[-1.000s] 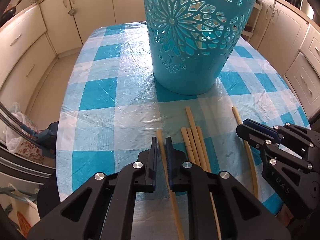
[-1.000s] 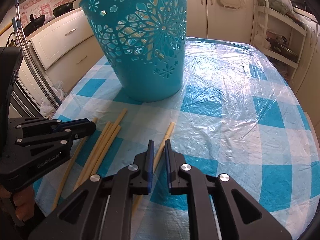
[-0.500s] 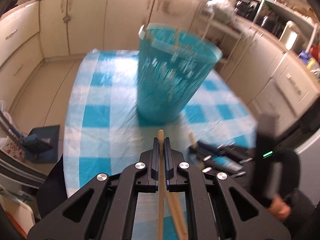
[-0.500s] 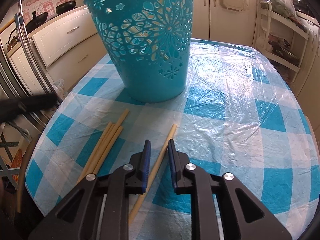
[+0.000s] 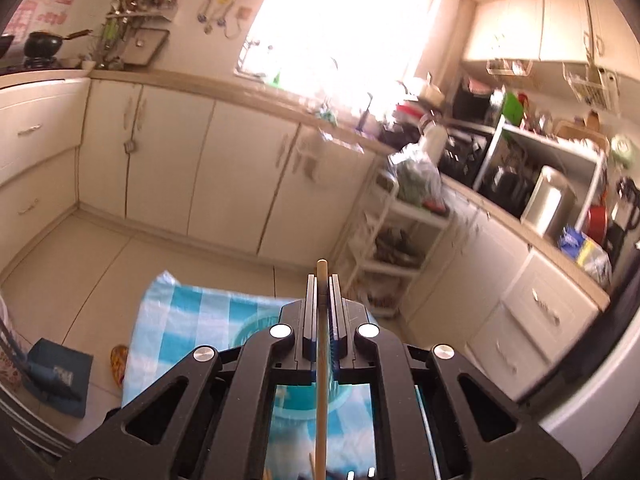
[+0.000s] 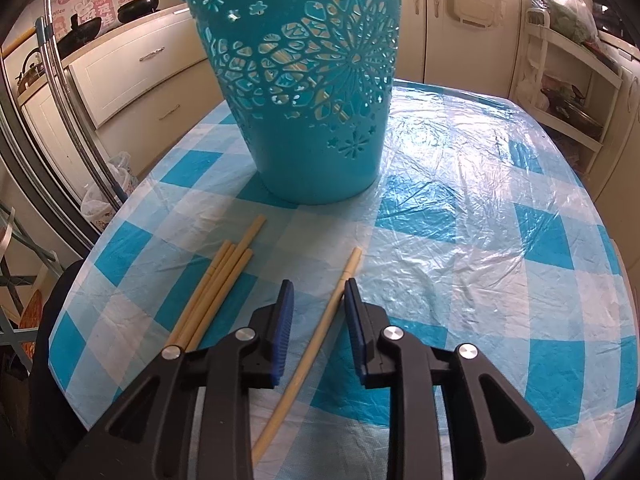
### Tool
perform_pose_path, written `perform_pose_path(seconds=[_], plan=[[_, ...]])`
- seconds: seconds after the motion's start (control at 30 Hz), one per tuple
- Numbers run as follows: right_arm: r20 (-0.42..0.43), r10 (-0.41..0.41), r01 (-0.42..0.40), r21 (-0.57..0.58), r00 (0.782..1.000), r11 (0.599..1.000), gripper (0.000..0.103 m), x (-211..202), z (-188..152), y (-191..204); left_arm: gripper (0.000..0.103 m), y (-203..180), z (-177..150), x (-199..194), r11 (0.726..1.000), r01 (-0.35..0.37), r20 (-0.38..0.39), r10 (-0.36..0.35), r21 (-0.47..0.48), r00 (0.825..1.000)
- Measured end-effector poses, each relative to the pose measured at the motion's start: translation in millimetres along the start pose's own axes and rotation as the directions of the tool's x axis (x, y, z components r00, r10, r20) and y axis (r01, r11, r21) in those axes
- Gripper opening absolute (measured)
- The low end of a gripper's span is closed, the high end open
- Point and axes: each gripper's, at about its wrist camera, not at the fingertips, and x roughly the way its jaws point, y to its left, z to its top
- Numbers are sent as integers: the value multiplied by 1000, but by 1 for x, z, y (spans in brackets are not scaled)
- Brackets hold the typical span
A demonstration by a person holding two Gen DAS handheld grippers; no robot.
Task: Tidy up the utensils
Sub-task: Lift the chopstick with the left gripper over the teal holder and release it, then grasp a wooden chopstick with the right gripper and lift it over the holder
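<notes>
My left gripper (image 5: 321, 280) is shut on a pale wooden chopstick (image 5: 321, 360) and holds it high above the table, its tip sticking out past the fingertips. The teal cut-out basket (image 5: 256, 328) shows far below, behind the fingers. In the right wrist view the basket (image 6: 316, 92) stands on the blue-checked table (image 6: 480, 208). My right gripper (image 6: 318, 286) is open low over the table, its jaws on either side of a single chopstick (image 6: 320, 328). A bundle of several chopsticks (image 6: 218, 288) lies to its left.
Cream kitchen cabinets (image 5: 168, 160) and a cluttered counter (image 5: 500, 184) ring the table. A white shelf rack (image 6: 560, 80) stands at the right. Metal rails (image 6: 68, 120) and a plastic bag (image 6: 108, 196) are at the table's left edge.
My left gripper has risen steeply with the chopstick and now looks across the kitchen. My right gripper has opened and moved forward over the single chopstick.
</notes>
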Motion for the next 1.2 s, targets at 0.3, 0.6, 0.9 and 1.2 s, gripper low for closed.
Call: perform_pose_path(seconds=[0.3,0.6,0.9,1.2], plan=[[-4,-7,7,-33,1000,999,36,0,-1,8,5,2,26,51,987,-153,192,158,-38,969],[-6,-8,8,-42,1000,999,39,-1,-2,9,5,9,-4,86,974,-223,165,226,-31,960],[-6,-9,9,-40,1000,999,40,0,-2,11,5,16,-32,85,972,-236,99,233,10,967],[-4,6,-6,-15,1000,1000,40,-1,-1,7,37,28,-48,62,963,-267,22,266,38,964]])
